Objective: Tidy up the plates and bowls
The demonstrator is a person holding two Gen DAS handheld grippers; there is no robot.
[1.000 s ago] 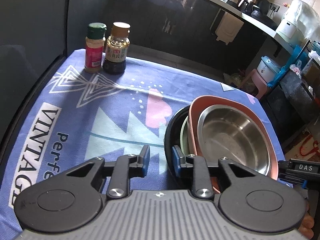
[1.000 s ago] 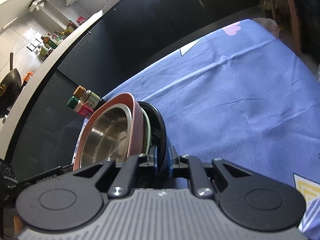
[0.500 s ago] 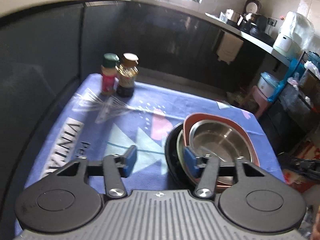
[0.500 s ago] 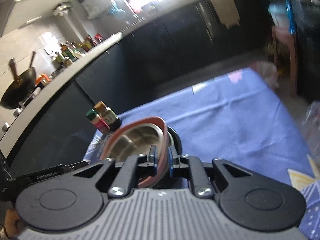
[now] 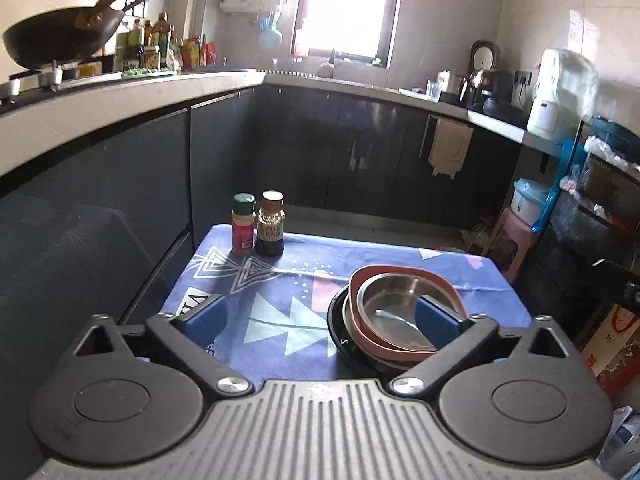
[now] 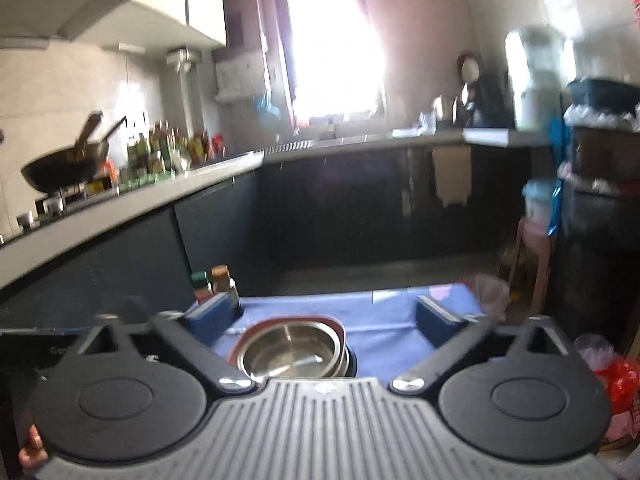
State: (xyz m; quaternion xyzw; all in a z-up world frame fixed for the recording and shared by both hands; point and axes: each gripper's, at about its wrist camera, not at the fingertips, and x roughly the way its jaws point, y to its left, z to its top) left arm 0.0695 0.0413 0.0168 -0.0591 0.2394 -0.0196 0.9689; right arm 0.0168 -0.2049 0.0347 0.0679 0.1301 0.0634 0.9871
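A stack of dishes sits on the blue patterned tablecloth [image 5: 280,312]: a steel bowl [image 5: 394,306] inside a pink dish [image 5: 362,322], on a pale plate and a black plate [image 5: 340,330]. The steel bowl [image 6: 292,354] also shows in the right wrist view, blurred. My left gripper [image 5: 320,318] is open and empty, held above and in front of the stack. My right gripper [image 6: 328,318] is open and empty, also raised above the stack.
Two seasoning bottles, a red one [image 5: 243,224] and a dark one [image 5: 270,224], stand at the table's far left corner. Dark kitchen cabinets [image 5: 360,160] run behind the table. A pink stool [image 5: 516,240] and cluttered shelves stand to the right.
Both grippers have let go of the stack's rim, opened wide and pulled up and back from the table. The stack stays on the cloth.
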